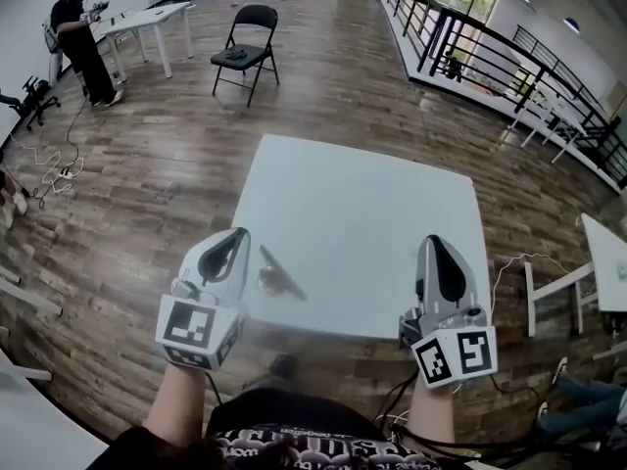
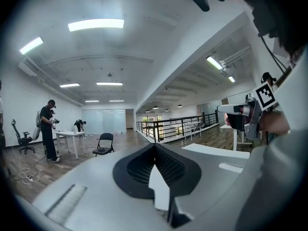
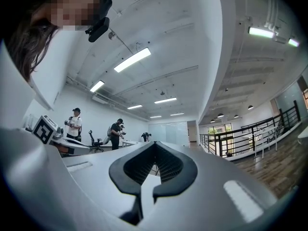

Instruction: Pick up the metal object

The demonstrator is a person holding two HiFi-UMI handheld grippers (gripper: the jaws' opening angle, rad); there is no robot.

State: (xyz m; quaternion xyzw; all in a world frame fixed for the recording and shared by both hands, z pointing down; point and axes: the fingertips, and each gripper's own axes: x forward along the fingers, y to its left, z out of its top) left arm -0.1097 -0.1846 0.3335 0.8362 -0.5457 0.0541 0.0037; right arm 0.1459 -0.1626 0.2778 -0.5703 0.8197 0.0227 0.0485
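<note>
The metal object, a dark handle with a small round shiny bowl, lies near the front left edge of the white table. My left gripper hovers just left of it, apart from it, jaws shut with nothing between them. My right gripper is held over the table's front right corner, also shut and holding nothing. In the left gripper view the left gripper points level across the room and the right gripper shows at the right. The right gripper likewise looks out at the room. Neither gripper view shows the metal object.
A black folding chair stands beyond the table. A person stands by a white desk at the far left. A black railing runs along the right. Another white table is at the right edge. Cables lie on the wooden floor.
</note>
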